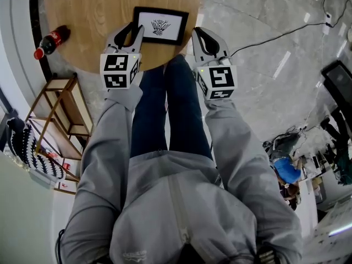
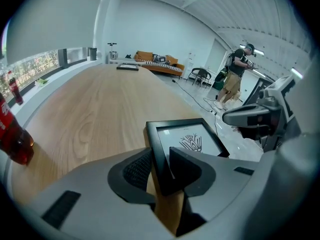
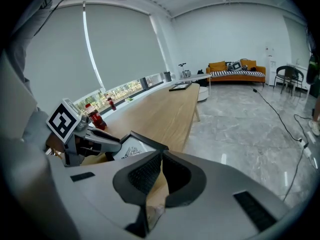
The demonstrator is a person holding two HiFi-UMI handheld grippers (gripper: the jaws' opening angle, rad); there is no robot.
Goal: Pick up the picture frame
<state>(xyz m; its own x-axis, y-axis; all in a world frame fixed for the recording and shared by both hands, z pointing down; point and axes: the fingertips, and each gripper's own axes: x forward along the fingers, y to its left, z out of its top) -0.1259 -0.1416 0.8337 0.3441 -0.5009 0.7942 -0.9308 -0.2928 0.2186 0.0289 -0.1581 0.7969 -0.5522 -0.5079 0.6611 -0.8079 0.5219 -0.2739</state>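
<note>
The wooden surface (image 1: 93, 15) fills the upper left of the head view, its curved near edge running just in front of the person's knees. On the floor to its left stands an open wooden rack (image 1: 61, 108). The left gripper (image 1: 136, 31) reaches over the near edge of the surface to the left side of the picture frame (image 1: 160, 25). Its fingers (image 2: 136, 170) are closed on the frame's black left border near the closest corner, and that border fills the gap between the two pads (bare wood shows through below the corner). The right gripper (image 1: 202, 37) sits just beside the frame's right side, at the rim of the surface. Its fingers (image 3: 148, 173) meet at the tips with nothing between them, and the frame's right corner shows just past them. The picture frame rests on the surface close to the near edge, between the two grippers. It has a black border around a white sheet with a dark drawing. A cola bottle (image 1: 51, 41) with a red cap stands at the left rim of the surface, well apart from the frame.
</note>
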